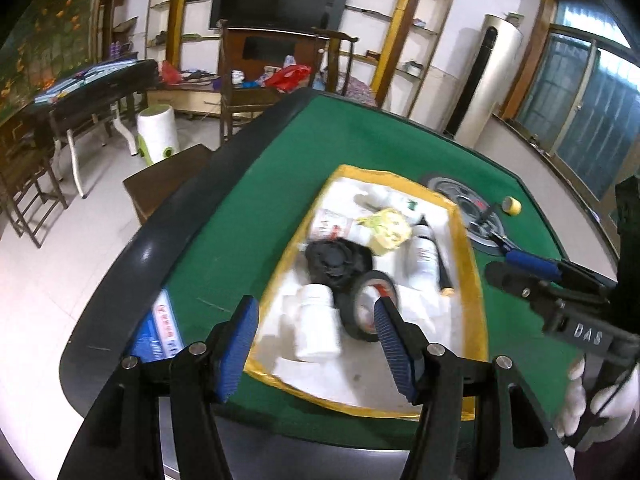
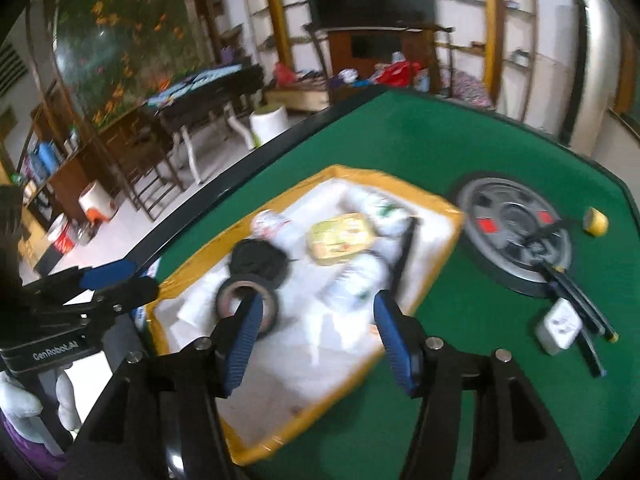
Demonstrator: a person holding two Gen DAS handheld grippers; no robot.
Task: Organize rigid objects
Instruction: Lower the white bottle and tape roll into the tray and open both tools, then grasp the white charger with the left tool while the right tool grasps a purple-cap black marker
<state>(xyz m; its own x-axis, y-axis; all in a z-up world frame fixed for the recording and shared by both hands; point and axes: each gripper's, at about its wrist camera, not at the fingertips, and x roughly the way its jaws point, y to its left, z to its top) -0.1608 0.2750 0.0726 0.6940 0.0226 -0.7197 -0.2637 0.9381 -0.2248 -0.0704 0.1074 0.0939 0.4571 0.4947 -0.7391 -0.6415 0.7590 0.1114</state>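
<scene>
**Both tools hover apart-jawed over the tray**

The yellow-rimmed, white-lined rectangular tray (image 1: pixel 466 216) sits on the green felt worktop (image 1: pixel 256 200). Inside it lie a black tape roll (image 1: pixel 370 304), a white plastic bottle (image 1: pixel 318 328) and a yellow packet (image 1: pixel 390 230). Above the tray's near end, the left tool (image 1: pixel 316 344) and right tool (image 2: pixel 316 336) each stand half-wide, holding nothing.

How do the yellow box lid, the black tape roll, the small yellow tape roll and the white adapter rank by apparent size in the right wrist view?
1. Yellow box lid.
2. Black tape roll, though it lies nearer the camera, so this rank is unsure.
3. White adapter.
4. Small yellow tape roll, clearly smallest, also farthest away.
</scene>
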